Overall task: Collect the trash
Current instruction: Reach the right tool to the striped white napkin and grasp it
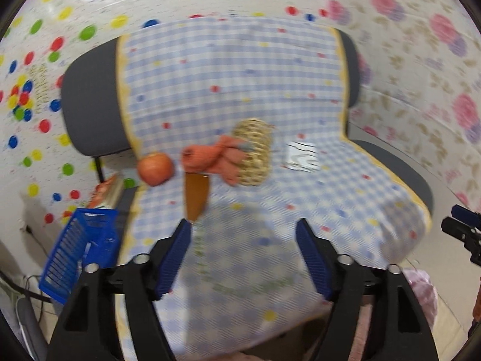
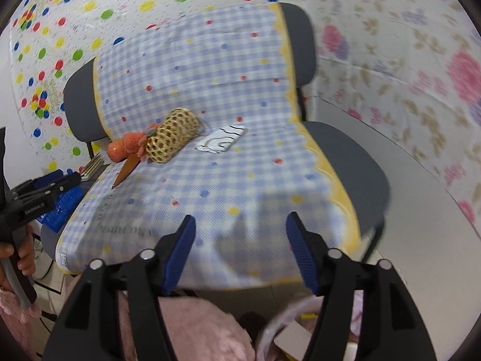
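Left tongs [image 1: 243, 234] stand wide apart with nothing between the blue pads, held above the near part of a chair seat draped in a blue-and-white checked cloth [image 1: 228, 84]. Right tongs [image 2: 240, 230] are likewise parted and empty, over the front edge of the same cloth; in the right wrist view the left tongs appear at the left border, gripped by a hand [image 2: 18, 258]. Toward the back of the seat lie, from left to right, a red apple [image 1: 155, 168], an orange knitted piece [image 1: 215, 156] touching a woven wicker basket [image 1: 254, 152] lying on its side, and, apart from these, a flat white wrapper with dark markings [image 1: 302, 156], the likeliest item of trash. An orange-brown pointed item [image 1: 197, 195] lies just in front of the knitted piece; its nature cannot be told. A blue plastic crate [image 1: 79, 249] sits on the floor left of the chair. Both views are motion-blurred
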Action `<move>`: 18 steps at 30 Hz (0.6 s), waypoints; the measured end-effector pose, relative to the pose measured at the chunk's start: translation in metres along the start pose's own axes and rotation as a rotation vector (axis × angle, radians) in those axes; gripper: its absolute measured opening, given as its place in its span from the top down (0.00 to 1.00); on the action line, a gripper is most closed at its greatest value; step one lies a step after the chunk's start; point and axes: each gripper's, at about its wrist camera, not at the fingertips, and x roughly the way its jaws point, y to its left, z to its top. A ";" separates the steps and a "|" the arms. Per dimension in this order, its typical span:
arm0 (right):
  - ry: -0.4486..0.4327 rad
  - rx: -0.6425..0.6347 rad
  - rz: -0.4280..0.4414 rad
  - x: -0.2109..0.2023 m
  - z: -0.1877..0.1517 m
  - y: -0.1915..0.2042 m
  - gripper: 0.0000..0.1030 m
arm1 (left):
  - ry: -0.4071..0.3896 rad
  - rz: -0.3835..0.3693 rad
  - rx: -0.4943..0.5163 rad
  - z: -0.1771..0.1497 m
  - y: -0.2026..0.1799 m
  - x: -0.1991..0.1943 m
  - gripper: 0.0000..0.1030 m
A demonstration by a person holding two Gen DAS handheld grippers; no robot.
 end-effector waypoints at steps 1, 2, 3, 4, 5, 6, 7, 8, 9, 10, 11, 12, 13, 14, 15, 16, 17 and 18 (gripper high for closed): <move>0.003 -0.007 0.006 0.007 0.005 0.004 0.38 | -0.002 0.009 -0.008 0.003 0.005 0.002 0.21; 0.007 -0.014 0.015 0.016 0.011 0.008 0.37 | -0.001 0.027 -0.016 0.007 0.013 0.007 0.21; 0.014 -0.018 0.020 0.026 0.017 0.012 0.37 | -0.003 0.042 -0.018 0.011 0.019 0.010 0.21; 0.021 -0.019 0.026 0.033 0.022 0.014 0.37 | -0.003 0.048 -0.017 0.014 0.022 0.013 0.21; 0.028 -0.021 0.036 0.043 0.028 0.016 0.37 | -0.005 0.065 -0.015 0.018 0.027 0.018 0.21; 0.031 -0.023 0.040 0.049 0.032 0.018 0.37 | -0.008 0.081 -0.011 0.022 0.031 0.023 0.21; 0.037 -0.027 0.042 0.060 0.038 0.021 0.37 | -0.012 0.088 -0.008 0.026 0.035 0.027 0.21; 0.043 -0.030 0.046 0.068 0.043 0.024 0.37 | -0.015 0.097 -0.006 0.029 0.038 0.030 0.21; 0.047 -0.032 0.051 0.076 0.048 0.026 0.37 | -0.014 0.106 -0.006 0.033 0.041 0.034 0.21; 0.051 -0.035 0.056 0.085 0.053 0.028 0.37 | -0.011 0.112 -0.009 0.038 0.045 0.040 0.21; 0.056 -0.039 0.058 0.094 0.058 0.031 0.37 | -0.008 0.108 -0.010 0.043 0.048 0.046 0.21; 0.060 -0.041 0.061 0.102 0.062 0.033 0.37 | -0.007 0.105 -0.009 0.046 0.050 0.050 0.21; 0.061 -0.042 0.063 0.108 0.065 0.035 0.37 | -0.006 0.099 -0.007 0.049 0.051 0.055 0.21; 0.063 -0.044 0.061 0.116 0.069 0.035 0.37 | -0.003 0.092 -0.002 0.053 0.051 0.061 0.21; 0.065 -0.045 0.060 0.122 0.071 0.036 0.37 | 0.001 0.087 0.003 0.055 0.049 0.067 0.21; 0.071 -0.044 0.059 0.131 0.074 0.037 0.37 | 0.004 0.075 0.010 0.057 0.048 0.075 0.21; 0.077 -0.042 0.058 0.139 0.077 0.038 0.37 | 0.007 0.067 0.010 0.058 0.047 0.080 0.21; 0.085 -0.045 0.055 0.150 0.080 0.039 0.37 | 0.013 0.063 0.006 0.059 0.047 0.086 0.21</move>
